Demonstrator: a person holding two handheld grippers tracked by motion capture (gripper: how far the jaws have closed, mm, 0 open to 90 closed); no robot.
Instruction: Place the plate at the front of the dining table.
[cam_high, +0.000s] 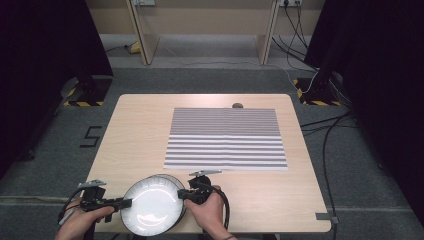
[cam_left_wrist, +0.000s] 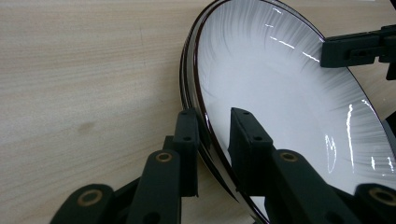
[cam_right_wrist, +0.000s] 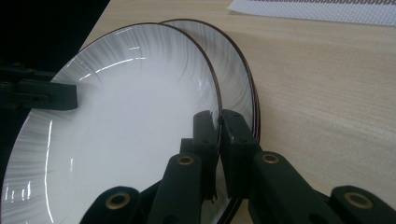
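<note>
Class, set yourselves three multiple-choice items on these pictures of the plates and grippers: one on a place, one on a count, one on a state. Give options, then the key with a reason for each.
1. Where does the stack of plates sit on the table?
A. by the near edge
B. on the striped mat
C. at the far right corner

2. How many plates can be told apart in the stack?
A. one
B. at least two
C. none

3. How does the right gripper stand?
A. wide open above the table
B. closed on the top plate's rim
C. lying on the striped mat

Key: 1 A, the high view shows the stack nearest the person, apart from the striped mat. 2 B, the right gripper view shows a second rim behind the top plate. 3 B, its jaws pinch that rim.
</note>
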